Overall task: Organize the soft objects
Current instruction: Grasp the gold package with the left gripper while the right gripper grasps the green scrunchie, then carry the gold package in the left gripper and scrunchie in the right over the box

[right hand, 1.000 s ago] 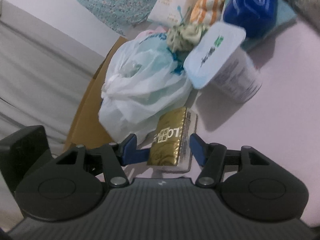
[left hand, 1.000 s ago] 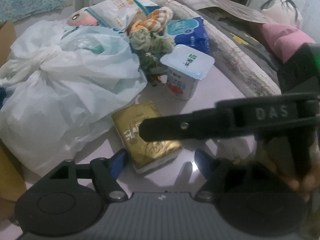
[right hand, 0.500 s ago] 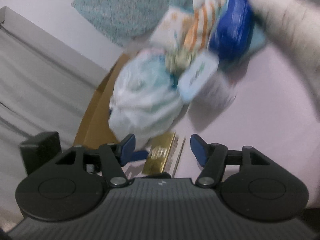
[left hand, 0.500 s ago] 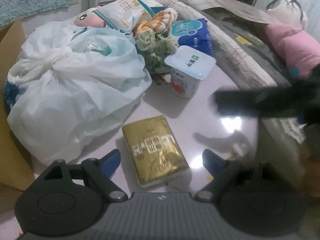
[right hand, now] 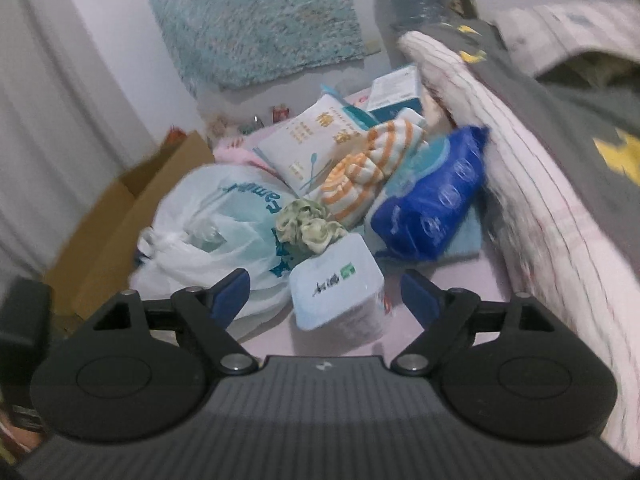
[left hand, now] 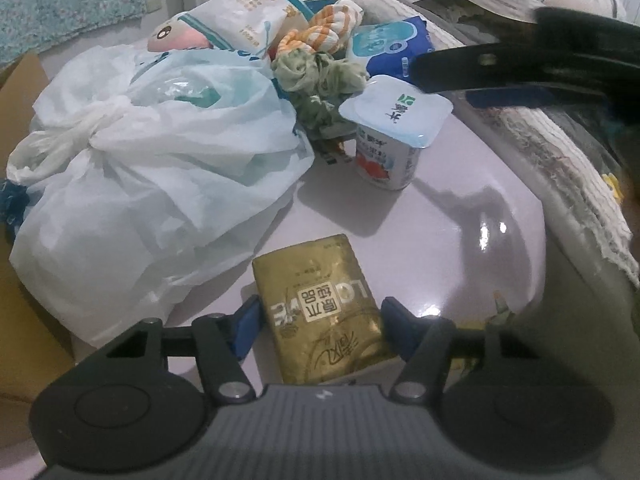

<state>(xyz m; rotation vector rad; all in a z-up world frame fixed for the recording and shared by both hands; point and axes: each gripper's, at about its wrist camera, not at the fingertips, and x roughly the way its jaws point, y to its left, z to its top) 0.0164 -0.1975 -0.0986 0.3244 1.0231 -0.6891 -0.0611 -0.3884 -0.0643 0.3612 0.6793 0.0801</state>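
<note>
My left gripper has just been closing around the gold tissue pack, which lies flat on the table between the blue pads; the left pad sits just beside the pack's edge and the right pad looks to be touching its corner, but I cannot tell that either one presses. My right gripper has just been opening and stands spread wide with nothing between its fingers; the yogurt cup only shows beyond the gap.

The risk I judge first: the pack lies slightly skewed to my fingers, so a squeeze could pivot it out or crumple its soft wrap instead of lifting it.

At ten o'clock from the pack the white plastic bag sprawls just beside it; my left pad could snag a fold and drag the bag along.

At one o'clock stands the cup, apart from the pack. My right gripper crosses above it in the left view, and a careless dip could tip it toward the green cloth and the pile of soft packets behind.
</note>
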